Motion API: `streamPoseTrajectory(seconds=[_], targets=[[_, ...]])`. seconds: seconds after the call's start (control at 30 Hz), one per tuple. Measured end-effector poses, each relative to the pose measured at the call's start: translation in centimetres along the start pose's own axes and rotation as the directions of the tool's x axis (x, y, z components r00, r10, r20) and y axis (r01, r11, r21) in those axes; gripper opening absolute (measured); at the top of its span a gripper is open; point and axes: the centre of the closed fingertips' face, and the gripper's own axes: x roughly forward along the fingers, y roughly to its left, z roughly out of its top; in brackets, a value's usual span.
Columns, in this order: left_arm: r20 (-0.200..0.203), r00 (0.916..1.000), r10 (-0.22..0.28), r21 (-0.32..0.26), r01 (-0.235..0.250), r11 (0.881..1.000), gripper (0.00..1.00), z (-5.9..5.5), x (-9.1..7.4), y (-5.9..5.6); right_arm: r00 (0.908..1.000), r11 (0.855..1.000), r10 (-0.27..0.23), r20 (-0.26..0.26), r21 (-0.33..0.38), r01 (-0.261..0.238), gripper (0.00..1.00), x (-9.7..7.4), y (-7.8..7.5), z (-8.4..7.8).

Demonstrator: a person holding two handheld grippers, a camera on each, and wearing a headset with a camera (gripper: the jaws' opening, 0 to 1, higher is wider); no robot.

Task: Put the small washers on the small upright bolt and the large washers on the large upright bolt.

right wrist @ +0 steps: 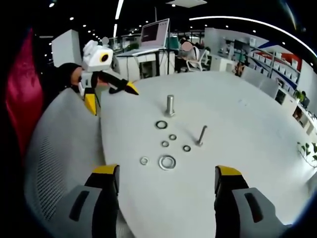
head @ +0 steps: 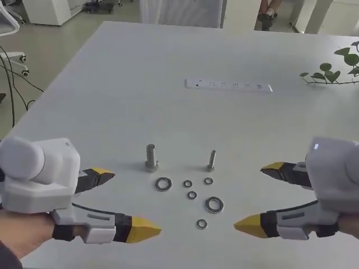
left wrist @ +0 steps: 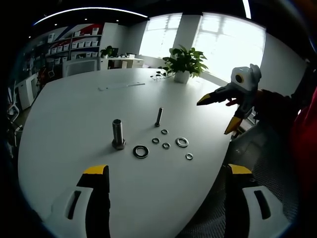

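Right gripper view shows a monitor (right wrist: 154, 33); left hand-held gripper (head: 135, 202) and right hand-held gripper (head: 249, 196) spread wide.

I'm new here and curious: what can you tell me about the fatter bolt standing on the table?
The large bolt looks like dull grey metal: a threaded shaft standing upright on its wider head, on the white table. Nothing sits on it. A large washer lies just in front, not touching; the small bolt stands to its right in the head view.
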Motion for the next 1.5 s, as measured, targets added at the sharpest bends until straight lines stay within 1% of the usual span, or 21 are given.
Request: streamPoseTrajectory(seconds=[0.17,0.3,0.43,0.6,0.7,0.8,0.9,0.93,1.17,1.27,1.37,1.5], targets=[[0.006,1.0000,0.007,-0.002,-0.007,1.000,0.98,0.1,-0.2,0.1,0.9998,1.000,0.013,-0.014,-0.019,-0.013,0.77,0.7,-0.2,0.2],[0.007,0.9999,0.011,-0.005,-0.011,1.000,0.98,0.0,-0.3,0.1,0.9990,0.999,0.021,-0.040,-0.047,-0.023,0.75,1.2,-0.2,0.3],[0.009,0.9999,0.014,-0.007,-0.014,1.000,0.98,0.0,-0.3,0.0,0.9983,0.998,0.032,-0.048,-0.054,-0.035,0.74,1.7,-0.2,0.5],[0.007,0.9999,0.015,-0.003,-0.015,1.000,0.98,-0.1,-0.4,-0.1,0.9965,0.995,0.048,-0.068,-0.078,-0.054,0.73,2.5,-0.4,0.7],[0.009,0.9998,0.017,-0.004,-0.017,1.000,0.98,0.0,-0.4,-0.2,0.9946,0.993,0.053,-0.089,-0.097,-0.062,0.72,2.9,-0.4,0.6],[0.012,0.9997,0.020,-0.005,-0.020,1.000,0.98,0.1,-0.5,-0.1,0.9919,0.991,0.065,-0.109,-0.106,-0.077,0.70,3.4,-0.4,0.4],[0.012,0.9997,0.021,-0.006,-0.021,1.000,0.98,0.1,-0.6,-0.1,0.9898,0.990,0.065,-0.126,-0.116,-0.080,0.68,3.9,-0.5,0.1],[0.011,0.9997,0.021,-0.007,-0.021,1.000,0.98,0.1,-0.6,-0.1,0.9878,0.989,0.070,-0.139,-0.117,-0.087,0.67,4.1,-0.4,-0.1],[0.012,0.9996,0.025,-0.009,-0.025,1.000,0.98,0.0,-0.7,-0.1,0.9831,0.986,0.075,-0.167,-0.136,-0.098,0.60,5.1,-0.3,-0.6],[0.012,0.9996,0.025,-0.009,-0.025,1.000,0.98,0.0,-0.7,-0.1,0.9788,0.983,0.076,-0.190,-0.149,-0.105,0.57,5.6,-0.3,-1.0],[0.013,0.9996,0.026,-0.010,-0.026,1.000,0.98,0.1,-0.7,-0.1,0.9718,0.979,0.072,-0.225,-0.169,-0.111,0.54,5.8,-0.3,-1.5],[0.015,0.9995,0.028,-0.012,-0.028,1.000,0.98,0.1,-0.7,0.0,0.9668,0.977,0.085,-0.241,-0.172,-0.129,0.51,6.1,-0.2,-1.6]])
